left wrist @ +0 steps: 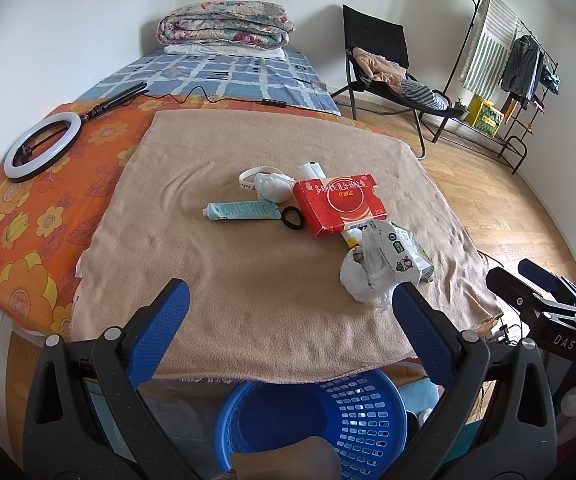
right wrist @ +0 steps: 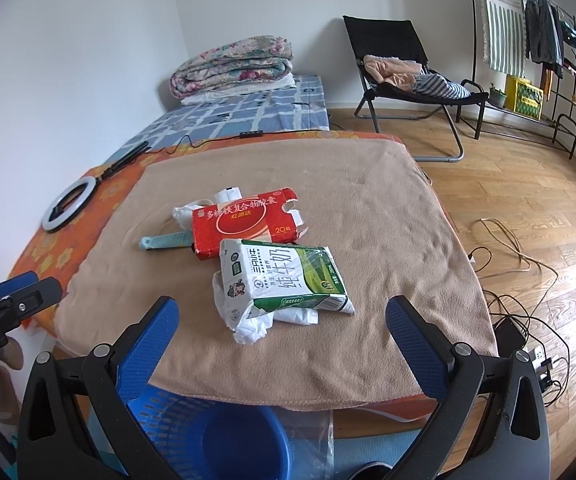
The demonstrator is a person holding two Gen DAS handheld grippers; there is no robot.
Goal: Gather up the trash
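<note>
Beyond the blue basket (left wrist: 363, 412), the milk carton (right wrist: 288, 276), red box (right wrist: 244, 220) and tube (left wrist: 240, 211) are left uncollected on the tan blanket (right wrist: 387, 216), while both the left gripper (left wrist: 288, 300) and right gripper (right wrist: 282, 312) are held wide open and empty.

Red box (left wrist: 337, 209), tan blanket (left wrist: 248, 272), blue basket (left wrist: 359, 420), orange floral sheet (left wrist: 28, 220)

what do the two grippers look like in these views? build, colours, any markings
Both match: the left gripper and right gripper have black plastic linkage arms with silver pivot screws and triangular cut-outs. The fingers carry blue, finely dimpled pads. In the left view, the right gripper's body reads "DAS" in white. No sleeves or hands in view.
</note>
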